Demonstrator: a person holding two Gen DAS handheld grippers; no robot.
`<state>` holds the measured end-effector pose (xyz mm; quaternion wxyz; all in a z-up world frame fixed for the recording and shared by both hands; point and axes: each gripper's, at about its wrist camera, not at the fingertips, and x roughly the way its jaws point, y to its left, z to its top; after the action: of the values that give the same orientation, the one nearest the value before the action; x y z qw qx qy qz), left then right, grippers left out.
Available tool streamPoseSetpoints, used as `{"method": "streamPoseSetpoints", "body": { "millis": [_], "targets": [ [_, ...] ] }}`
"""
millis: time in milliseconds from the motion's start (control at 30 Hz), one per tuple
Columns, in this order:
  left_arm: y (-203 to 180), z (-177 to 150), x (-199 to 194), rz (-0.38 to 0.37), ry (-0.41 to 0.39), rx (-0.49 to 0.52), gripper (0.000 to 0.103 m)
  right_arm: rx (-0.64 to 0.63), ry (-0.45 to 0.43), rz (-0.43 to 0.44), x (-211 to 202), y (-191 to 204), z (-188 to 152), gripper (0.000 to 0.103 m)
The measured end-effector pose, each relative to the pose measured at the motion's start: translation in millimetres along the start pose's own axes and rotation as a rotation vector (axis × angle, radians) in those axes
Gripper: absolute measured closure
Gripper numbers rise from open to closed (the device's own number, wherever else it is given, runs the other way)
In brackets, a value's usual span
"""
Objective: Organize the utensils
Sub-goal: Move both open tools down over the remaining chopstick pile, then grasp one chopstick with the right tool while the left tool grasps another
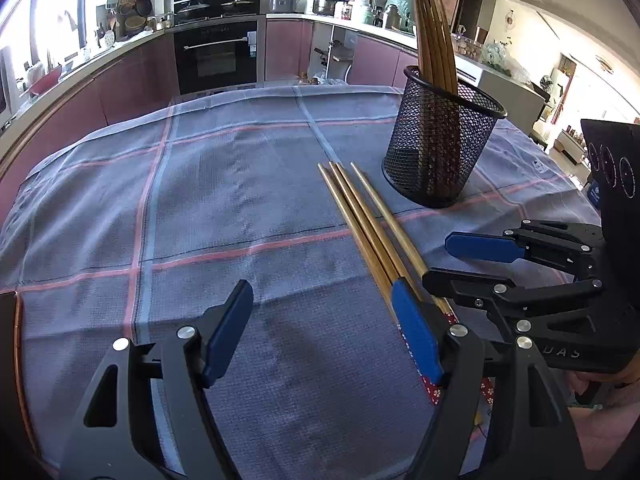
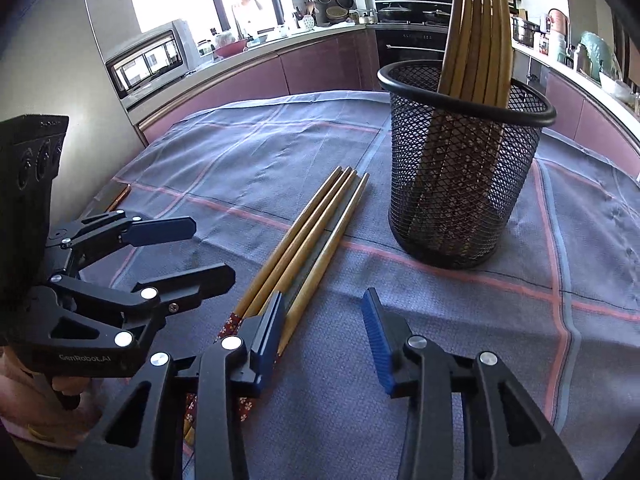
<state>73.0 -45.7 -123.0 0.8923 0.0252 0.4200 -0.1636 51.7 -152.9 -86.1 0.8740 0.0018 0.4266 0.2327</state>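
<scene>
Four wooden chopsticks (image 2: 304,248) lie mid-frame beside the mesh holder (image 2: 460,184). Both the right gripper (image 2: 324,320) and left gripper (image 1: 320,320) stand open, empty.

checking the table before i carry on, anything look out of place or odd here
Four chopsticks lie loose on the checked cloth beside the black mesh holder, while the others stand upright inside it. Nothing looks spilled or broken. Both grippers are open, holding nothing.
</scene>
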Motion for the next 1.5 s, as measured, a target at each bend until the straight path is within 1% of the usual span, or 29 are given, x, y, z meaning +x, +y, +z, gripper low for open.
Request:
{"method": "streamPoseSetpoints", "body": {
  "millis": [233, 567, 700, 800, 867, 900, 1033, 1500],
  "targets": [
    [-3.7, 1.3, 11.4, 0.004, 0.026, 0.01, 0.035, 0.012, 0.0, 0.014, 0.3, -2.4, 0.1, 0.064],
    [-7.0, 2.7, 15.0, 0.012, 0.032, 0.023, 0.036, 0.013, -0.001, 0.018, 0.6, -2.8, 0.1, 0.064],
    [-7.6, 6.5, 18.0, 0.01, 0.044, 0.023, 0.037, 0.018, -0.002, 0.017, 0.1, -4.4, 0.5, 0.066],
    [-10.6, 8.9, 20.4, 0.022, 0.046, 0.036, 0.04, 0.012, -0.001, 0.014, -0.6, -5.1, 0.7, 0.066],
    [-10.2, 9.2, 20.6, 0.015, 0.048, 0.031, 0.044, 0.015, -0.001, 0.017, -0.8, -6.5, 1.0, 0.066],
    [-9.4, 8.9, 20.7, 0.013, 0.048, 0.028, 0.044, 0.015, -0.001, 0.018, -1.3, -6.6, 0.9, 0.066],
    [-7.2, 7.8, 20.6, 0.025, 0.049, 0.023, 0.052, 0.012, -0.002, 0.015, -0.8, -6.3, 1.2, 0.066],
    [-6.6, 11.6, 22.9, 0.024, 0.053, 0.027, 0.067, 0.005, 0.007, -0.001, 8.6, -3.7, 12.6, 0.068]
  ]
}}
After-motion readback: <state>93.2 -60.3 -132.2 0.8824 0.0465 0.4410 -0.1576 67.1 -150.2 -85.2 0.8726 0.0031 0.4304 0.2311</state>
